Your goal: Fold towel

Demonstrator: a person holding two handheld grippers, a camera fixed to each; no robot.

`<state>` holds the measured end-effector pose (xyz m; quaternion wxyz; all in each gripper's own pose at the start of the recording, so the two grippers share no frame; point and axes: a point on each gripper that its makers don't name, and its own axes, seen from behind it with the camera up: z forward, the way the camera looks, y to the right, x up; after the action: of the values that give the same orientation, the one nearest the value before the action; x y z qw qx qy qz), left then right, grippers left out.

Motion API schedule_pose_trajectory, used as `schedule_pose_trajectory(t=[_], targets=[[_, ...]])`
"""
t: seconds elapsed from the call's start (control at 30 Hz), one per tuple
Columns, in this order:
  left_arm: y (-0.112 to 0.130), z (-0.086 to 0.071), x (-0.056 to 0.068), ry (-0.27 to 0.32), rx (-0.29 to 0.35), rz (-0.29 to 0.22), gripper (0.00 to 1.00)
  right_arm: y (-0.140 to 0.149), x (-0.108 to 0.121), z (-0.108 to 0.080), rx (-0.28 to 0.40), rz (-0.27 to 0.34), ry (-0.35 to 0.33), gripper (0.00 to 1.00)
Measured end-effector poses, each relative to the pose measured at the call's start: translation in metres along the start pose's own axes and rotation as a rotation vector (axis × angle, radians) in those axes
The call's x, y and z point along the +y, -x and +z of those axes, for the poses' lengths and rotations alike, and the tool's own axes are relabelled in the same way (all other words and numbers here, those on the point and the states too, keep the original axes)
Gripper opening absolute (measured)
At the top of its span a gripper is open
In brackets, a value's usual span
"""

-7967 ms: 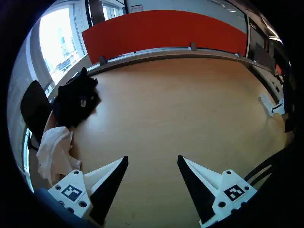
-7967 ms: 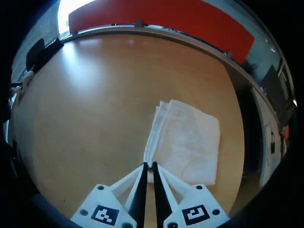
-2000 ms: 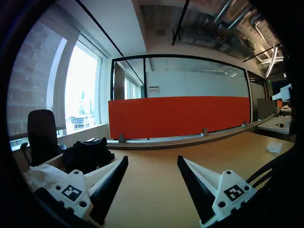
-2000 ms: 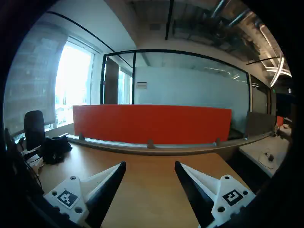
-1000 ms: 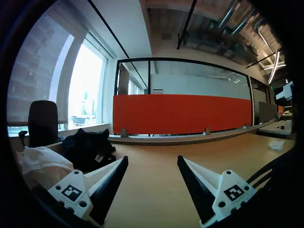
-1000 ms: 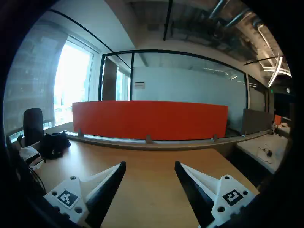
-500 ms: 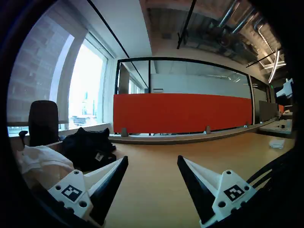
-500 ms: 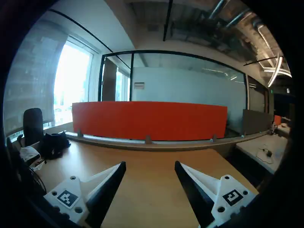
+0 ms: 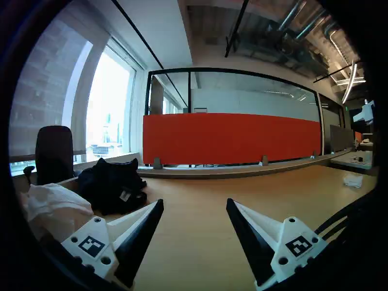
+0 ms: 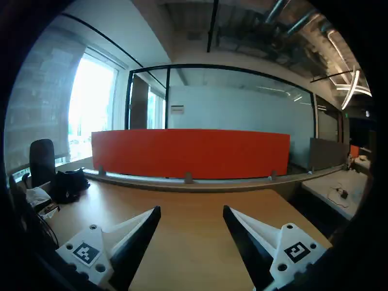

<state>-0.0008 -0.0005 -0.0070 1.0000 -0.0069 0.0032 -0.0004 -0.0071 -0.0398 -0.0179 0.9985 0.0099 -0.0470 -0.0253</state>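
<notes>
Currently, the left gripper (image 9: 194, 201) is held level, low over the wooden desk (image 9: 208, 228), jaws spread wide with nothing between them. The right gripper (image 10: 191, 208) is posed alike: level, jaws wide apart, empty. Beside the left gripper lies a crumpled white cloth (image 9: 53, 213), with a black bag (image 9: 114, 189) just behind it. A small white towel (image 9: 353, 180) rests on the desk, far right. An orange partition (image 9: 233, 138) bounds the far edge.

The wooden desk (image 9: 203, 194) is bearing a black bundle (image 9: 112, 186) and a crumpled white cloth (image 9: 56, 213) at left — a small white item (image 9: 353, 180) is lying far right.
</notes>
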Motion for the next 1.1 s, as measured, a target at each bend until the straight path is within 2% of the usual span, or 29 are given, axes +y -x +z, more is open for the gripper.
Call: schedule_pose_trajectory(t=[0.2, 0.5, 0.7, 1.1], targets=[[-0.001, 0.000, 0.000, 0.000, 0.000, 0.000, 0.96, -0.001, 0.007, 0.002, 0.023, 0.000, 0.001, 0.99], [-0.001, 0.000, 0.000, 0.000, -0.001, 0.001, 0.96, 0.004, 0.020, 0.008, 0.068, -0.031, 0.008, 0.99], [-0.002, 0.000, 0.000, 0.000, -0.001, 0.001, 0.96, 0.009, 0.025, 0.014, 0.100, 0.002, 0.003, 0.99], [-0.002, 0.000, 0.000, 0.000, -0.001, 0.000, 0.96, 0.045, 0.042, 0.029, 0.130, 0.016, 0.027, 0.99]])
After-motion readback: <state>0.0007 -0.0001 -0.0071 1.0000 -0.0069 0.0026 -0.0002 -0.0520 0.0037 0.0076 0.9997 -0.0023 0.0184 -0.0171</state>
